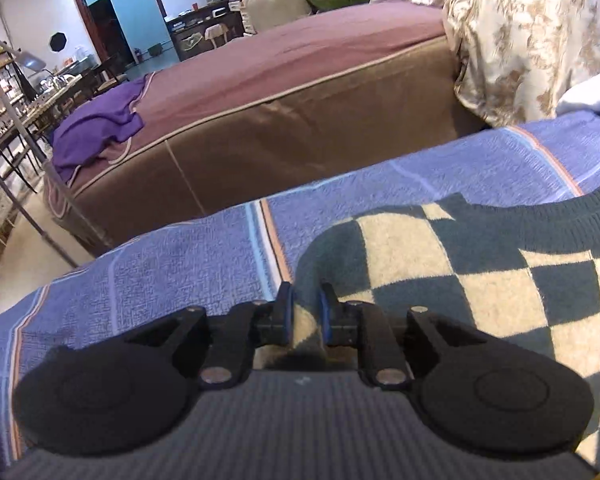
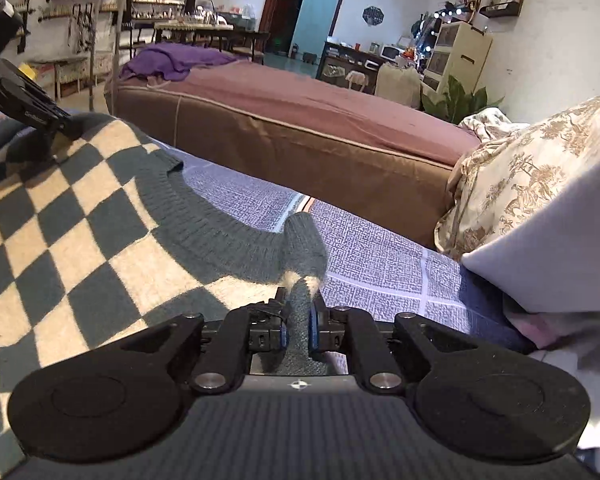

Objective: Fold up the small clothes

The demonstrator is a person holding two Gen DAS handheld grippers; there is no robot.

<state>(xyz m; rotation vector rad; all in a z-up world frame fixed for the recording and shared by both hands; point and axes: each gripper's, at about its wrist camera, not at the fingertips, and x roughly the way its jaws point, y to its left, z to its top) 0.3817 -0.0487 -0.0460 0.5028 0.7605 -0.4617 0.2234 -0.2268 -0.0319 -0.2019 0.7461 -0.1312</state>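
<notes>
A green-and-cream checkered knit sweater [image 1: 460,264] lies spread on a blue woven blanket [image 1: 172,264], its ribbed green neckline curving across the far side. My left gripper [image 1: 306,300] is shut on the sweater's left shoulder edge, with a fold of knit pinched between the blue pads. In the right wrist view the same sweater [image 2: 80,232] fills the left half. My right gripper [image 2: 298,312] is shut on the ribbed green shoulder edge, which bunches up just past the fingertips. The left gripper [image 2: 66,122] shows at the far left, on the opposite shoulder.
A brown-sided mattress with a maroon top [image 1: 300,92] stands close behind the blanket, with a purple cloth [image 1: 96,128] on its far end. A floral cushion [image 2: 520,184] and a pale cloth [image 2: 548,232] crowd the right side. A metal stand [image 1: 28,208] rises at the left.
</notes>
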